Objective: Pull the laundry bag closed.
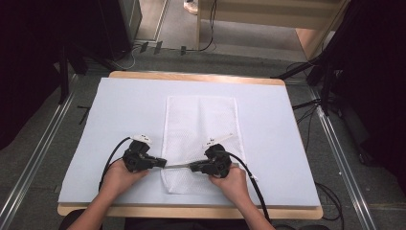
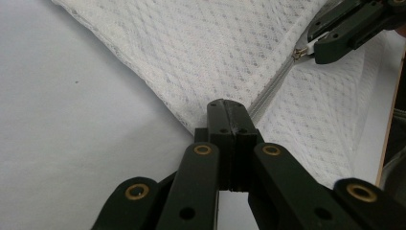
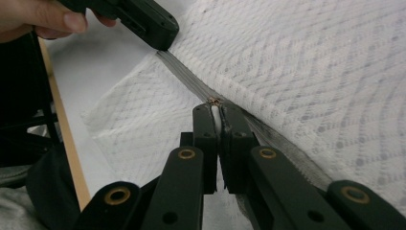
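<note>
A white mesh zip bag (image 1: 201, 122) lies flat on the pale mat, its long side running away from me. Its grey zipper (image 1: 178, 166) crosses the near end. My left gripper (image 1: 163, 164) is shut on the bag's left edge at the zipper's end (image 2: 228, 108). My right gripper (image 1: 192, 166) is shut on the small white zipper pull (image 3: 216, 115), seen from the left gripper view as a metal slider (image 2: 300, 53). The stretch of zipper (image 3: 184, 74) between the two grippers is closed and pulled taut. The mesh bag (image 2: 201, 52) rises slightly around both grips.
A pale mat (image 1: 119, 120) covers the wooden table, whose front edge (image 1: 191, 211) is right by my wrists. Cables (image 1: 253, 184) trail from both grippers toward me. Stand legs and floor cables (image 1: 316, 72) surround the table on the grey carpet.
</note>
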A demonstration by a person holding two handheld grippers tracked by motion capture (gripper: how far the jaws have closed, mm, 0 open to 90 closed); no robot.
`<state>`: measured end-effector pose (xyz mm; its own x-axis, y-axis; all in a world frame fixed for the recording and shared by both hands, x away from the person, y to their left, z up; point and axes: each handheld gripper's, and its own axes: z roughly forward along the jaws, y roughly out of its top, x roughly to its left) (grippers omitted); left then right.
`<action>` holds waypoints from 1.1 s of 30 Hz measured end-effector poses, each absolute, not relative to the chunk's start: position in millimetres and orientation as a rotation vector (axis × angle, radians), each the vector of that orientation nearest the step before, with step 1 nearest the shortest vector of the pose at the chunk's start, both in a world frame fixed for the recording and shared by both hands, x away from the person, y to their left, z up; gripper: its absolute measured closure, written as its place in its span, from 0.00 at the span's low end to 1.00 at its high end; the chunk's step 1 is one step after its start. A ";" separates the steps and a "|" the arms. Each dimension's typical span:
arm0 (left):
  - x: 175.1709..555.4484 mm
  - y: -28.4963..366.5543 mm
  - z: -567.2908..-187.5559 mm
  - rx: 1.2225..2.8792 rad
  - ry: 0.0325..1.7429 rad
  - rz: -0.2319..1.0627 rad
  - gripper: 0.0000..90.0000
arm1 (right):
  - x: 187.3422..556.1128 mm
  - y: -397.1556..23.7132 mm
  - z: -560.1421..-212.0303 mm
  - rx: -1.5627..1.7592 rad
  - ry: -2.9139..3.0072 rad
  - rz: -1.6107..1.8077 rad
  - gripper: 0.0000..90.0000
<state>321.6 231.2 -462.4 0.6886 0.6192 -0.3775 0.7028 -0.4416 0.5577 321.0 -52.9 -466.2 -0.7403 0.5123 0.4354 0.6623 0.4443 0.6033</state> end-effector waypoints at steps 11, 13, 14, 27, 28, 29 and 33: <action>321.7 231.6 -462.5 2.188 1.006 -0.152 1.00 | 321.2 -60.0 -466.8 -1.046 -2.499 -1.179 0.99; 321.6 231.4 -462.5 2.187 1.005 -0.151 1.00 | 321.6 -61.6 -467.2 -1.048 -2.497 -1.184 0.99; 321.5 231.3 -462.4 2.187 1.006 -0.150 1.00 | 321.2 -62.4 -467.1 -1.045 -2.494 -1.184 0.99; 321.8 231.9 -462.8 2.187 0.998 -0.153 1.00 | 320.7 -72.3 -468.1 -1.057 -2.483 -1.192 0.99; 321.8 231.9 -462.8 2.187 0.998 -0.153 1.00 | 320.4 -72.3 -467.7 -1.056 -2.486 -1.192 0.99; 321.7 231.9 -462.7 2.188 0.997 -0.152 1.00 | 320.3 -72.2 -467.7 -1.056 -2.487 -1.191 0.99; 321.7 232.0 -462.8 2.186 0.996 -0.154 1.00 | 319.7 -72.3 -467.6 -1.051 -2.488 -1.190 0.99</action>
